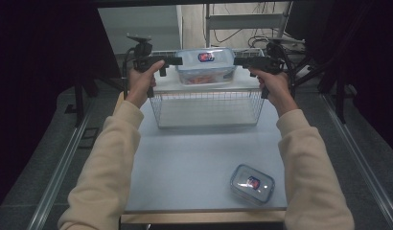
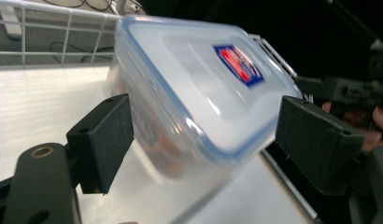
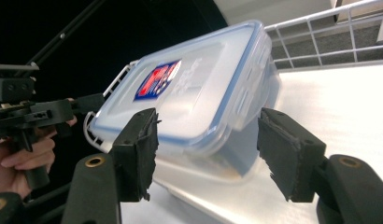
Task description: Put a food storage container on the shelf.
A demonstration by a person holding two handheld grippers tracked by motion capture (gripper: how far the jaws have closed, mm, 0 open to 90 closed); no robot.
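The table [image 1: 194, 158] is a pale, smooth rectangular slab. At its far edge stands a white wire basket [image 1: 206, 108], a grid of thin rods, topped by a flat glossy white shelf [image 2: 45, 107] with a low wire rail along its back.

On that shelf, near the middle of its far edge, rests the large container [image 1: 205, 65]: a clear plastic box with rounded corners, a frosted translucent lid edged by a blue seal, and a red-and-blue label on the lid's centre. Something orange shows dimly through its walls.

A smaller container [image 1: 252, 183] of the same make, flatter and clear, lies near the table's front right corner.

The left gripper [image 1: 178, 60] points at the large container's left end, the right gripper [image 1: 236, 61] at its right end. In the left gripper view the black, matte block-shaped pads [image 2: 103, 140] stand wide apart on either side of the box's corner, clear of its walls. In the right gripper view the pads [image 3: 138, 149], their foam facing frayed at the edges, also flank the box with gaps showing; neither tool grips anything.
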